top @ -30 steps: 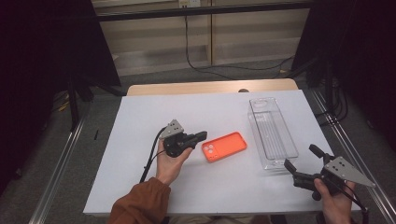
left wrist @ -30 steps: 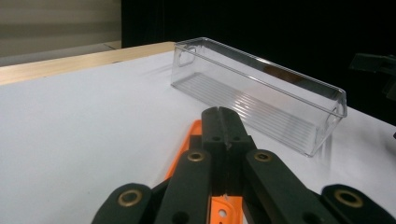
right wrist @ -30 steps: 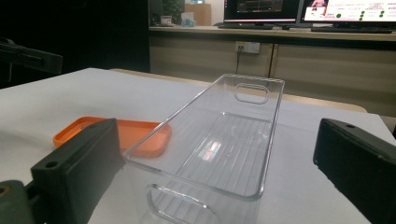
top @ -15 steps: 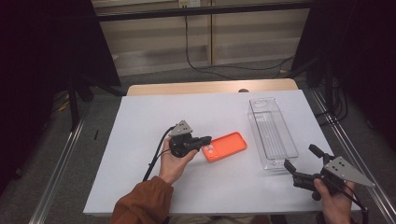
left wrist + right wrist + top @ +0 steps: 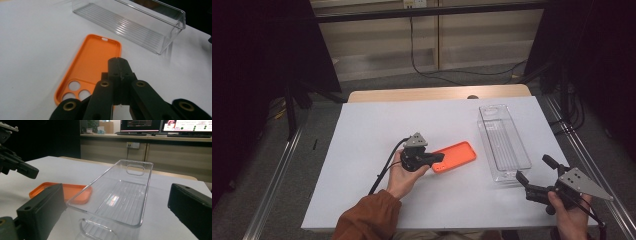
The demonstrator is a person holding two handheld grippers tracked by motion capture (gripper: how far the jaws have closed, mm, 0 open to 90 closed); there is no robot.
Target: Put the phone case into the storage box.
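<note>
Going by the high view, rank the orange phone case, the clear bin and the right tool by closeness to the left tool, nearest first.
1. Orange phone case: directly under the left tool's tips.
2. Clear bin: further right, beyond the case.
3. Right tool: at the table's near right corner, past the bin.

No readable text anywhere. Two monitors (image 5: 165, 125) at the back, seen in right gripper view, show coloured marks and lines, too small to make out. Orange phone case (image 5: 92, 62) and clear tray (image 5: 120, 192): no brand or label visible.
</note>
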